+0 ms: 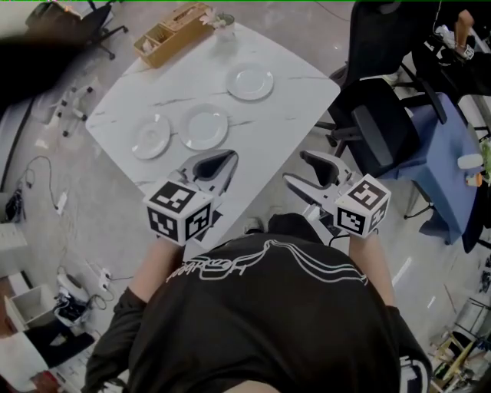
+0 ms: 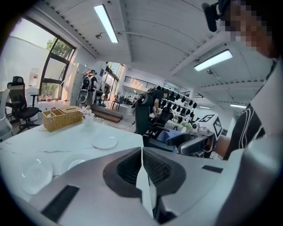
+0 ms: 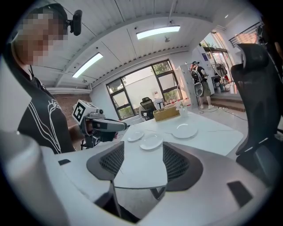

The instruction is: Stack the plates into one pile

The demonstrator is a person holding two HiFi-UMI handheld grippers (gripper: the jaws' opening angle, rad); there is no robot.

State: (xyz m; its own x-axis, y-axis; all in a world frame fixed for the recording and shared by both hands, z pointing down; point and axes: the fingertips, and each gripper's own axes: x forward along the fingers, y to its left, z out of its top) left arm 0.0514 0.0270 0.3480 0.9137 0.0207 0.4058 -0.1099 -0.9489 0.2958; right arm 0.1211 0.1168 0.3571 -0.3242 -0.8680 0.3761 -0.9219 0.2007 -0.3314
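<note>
Head view – table: a white marble table (image 1: 284, 123) stood turned corner-on to the person.
Head view – plates: the left plate (image 1: 150, 137), middle plate (image 1: 205, 127) and right plate (image 1: 250, 82) lay flat and face up, each apart from the others, none stacked.
Head view – axis: each plate was round, with no long side; the row of three ran from lower left to upper right.
Head view – far corner: a wicker basket (image 1: 173, 33) and a small vase (image 1: 222, 23) stood there.
Head view – grippers: the left gripper (image 1: 219, 165) hung over the table's near edge, just short of the middle plate; the right gripper (image 1: 303, 170) was off the edge, near an office chair (image 1: 376, 115).
Left gripper view – jaws: the left gripper (image 2: 142, 154) had its jaws pressed together with nothing between them.
Left gripper view – plates: the right plate (image 2: 105, 141) lay beyond the jaws, the middle plate (image 2: 73, 163) was partly hidden behind them, and the left plate (image 2: 35, 175) lay at the far left.
Right gripper view – jaws: the right gripper (image 3: 142, 161) had its jaws wide apart and empty, with only table top showing in the gap.
Right gripper view – plates: the right plate (image 3: 184, 130), middle plate (image 3: 151, 141) and left plate (image 3: 135, 135) lay ahead, well clear of the jaws.
</note>
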